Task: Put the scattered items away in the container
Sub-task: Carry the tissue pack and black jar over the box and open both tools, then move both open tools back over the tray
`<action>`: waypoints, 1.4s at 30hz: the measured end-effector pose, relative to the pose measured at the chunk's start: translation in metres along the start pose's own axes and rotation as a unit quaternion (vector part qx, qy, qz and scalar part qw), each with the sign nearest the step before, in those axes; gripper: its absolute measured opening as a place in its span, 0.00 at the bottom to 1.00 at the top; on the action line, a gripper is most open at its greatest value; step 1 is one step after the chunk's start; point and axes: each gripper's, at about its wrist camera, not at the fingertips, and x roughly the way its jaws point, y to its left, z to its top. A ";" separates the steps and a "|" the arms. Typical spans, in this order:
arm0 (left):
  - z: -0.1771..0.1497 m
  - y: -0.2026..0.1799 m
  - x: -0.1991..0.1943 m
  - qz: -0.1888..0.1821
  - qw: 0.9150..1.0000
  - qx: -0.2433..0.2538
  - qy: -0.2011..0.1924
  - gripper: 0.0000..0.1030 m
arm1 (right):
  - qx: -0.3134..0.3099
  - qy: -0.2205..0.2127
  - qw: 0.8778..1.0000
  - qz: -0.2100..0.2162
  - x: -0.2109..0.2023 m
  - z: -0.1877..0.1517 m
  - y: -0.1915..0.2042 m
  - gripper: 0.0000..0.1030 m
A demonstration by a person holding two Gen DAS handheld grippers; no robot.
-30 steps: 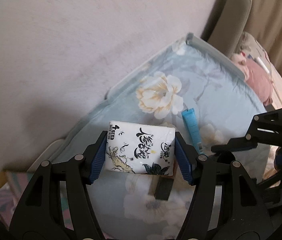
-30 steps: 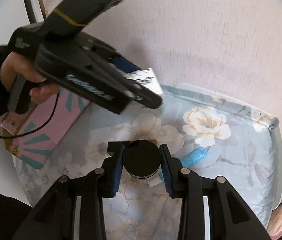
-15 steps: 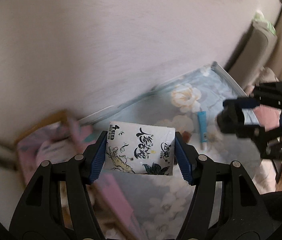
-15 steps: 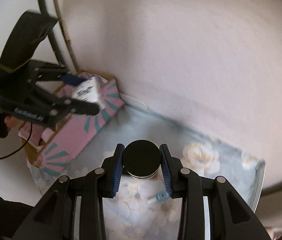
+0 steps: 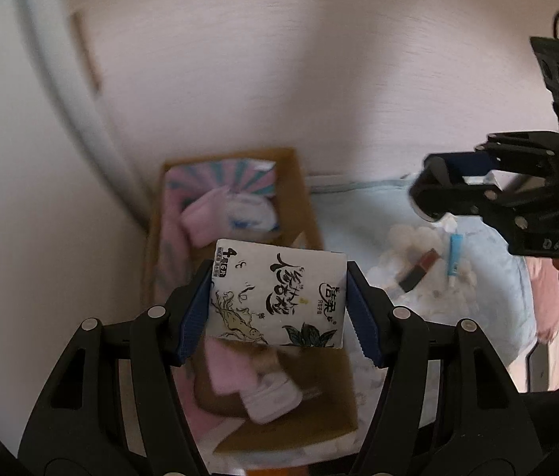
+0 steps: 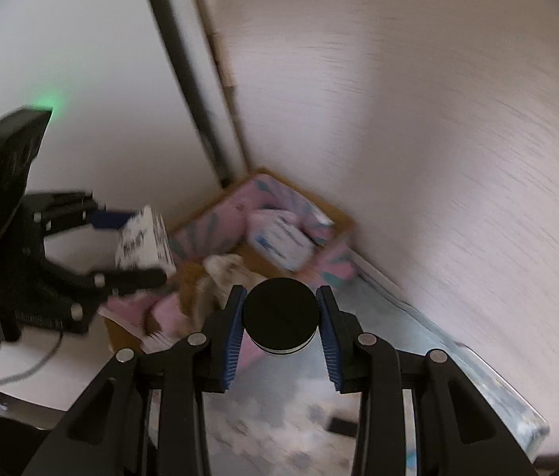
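Biggest thing in both views is the pale wall, w/ the floral blue bedsheet spread below it. The cardboard box sits in the corner at the sheet's edge, pink/teal striped lining, already holding pink cloth and a white-blue pack; blurred, so contents are prob. soft goods only. Left wrist view shows the right-side clutter the other view lacks: a light-blue tube lying roughly along the view's vertical and a dark brown-black stick slanted beside it, both on the sheet, apart from the box. Right wrist view alone shows the room corner w/ a dark upright strip and a green glow on the left device. Left gripper is clamped on the tissue pack, held over the box opening, long axis across the fingers, print facing the camera: Chinese brush lettering, a "4" at its top-left corner, fish and leaf drawings. Right gripper is clenched round the black-lidded jar, lid toward the camera, held above the sheet near the box. "DAS" reads on the right gripper's body in the left view.
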 end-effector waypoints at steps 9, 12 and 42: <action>-0.051 0.027 -0.001 0.031 0.997 -0.073 0.008 0.58 | -0.004 0.066 0.996 0.055 0.068 0.020 0.040 0.32; -0.065 0.035 0.004 0.018 0.994 -0.106 0.011 0.58 | -0.003 0.083 0.995 0.057 0.088 0.021 0.049 0.32; -0.073 0.028 0.028 0.036 0.994 -0.099 0.041 1.00 | 0.004 0.077 0.996 0.034 0.081 0.013 0.047 0.78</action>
